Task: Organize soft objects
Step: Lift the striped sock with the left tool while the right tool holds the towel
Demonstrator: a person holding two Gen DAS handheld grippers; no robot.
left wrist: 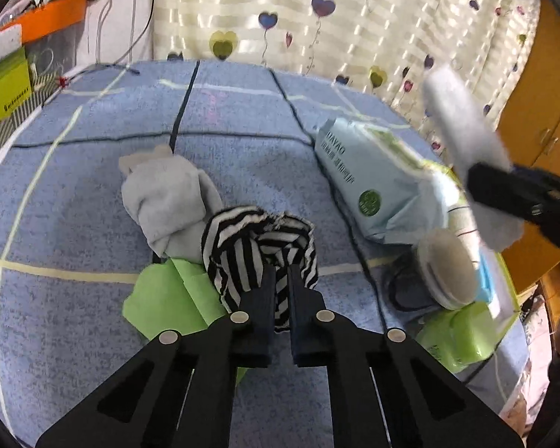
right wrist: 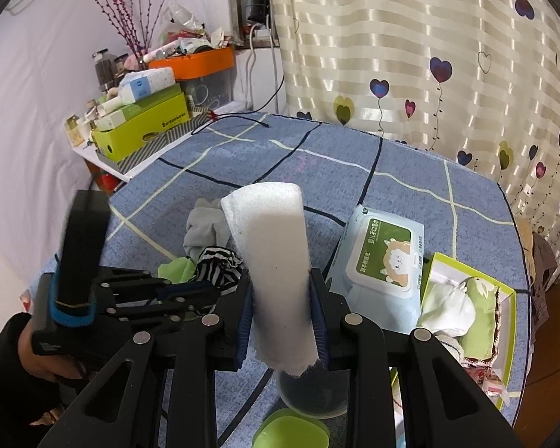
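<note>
The step in hand is pick-up: both tongs have a soft item and neither item has yet been put away. The left tongs (left wrist: 280,272) stand closed together on a fold of the striped cloth (left wrist: 257,239), a black-and-white bundle lying on the blue checked surface (left wrist: 74,201) at the near centre, on a green sheet (left wrist: 168,298) and touching a grey cloth (left wrist: 164,198) just beyond it to the left. The right tongs (right wrist: 282,317) are clamped, jaws a little apart, on the white rolled towel (right wrist: 276,261), which stands upright between the pads and is held clear of the surface, above a clear cup (right wrist: 310,392). To the right lie a pale blue wet-wipe pack (right wrist: 384,261) and, further right, an open green box (right wrist: 504,321) that already contains soft white and green items. As a judgement, that box is the likely destination. The next move calls for lifting the striped cloth free without dragging the grey cloth or green sheet along, then carrying each item rightwards over the wipe pack. The thin fold held by the left tongs may slip, so the lift should be slow and vertical.
</note>
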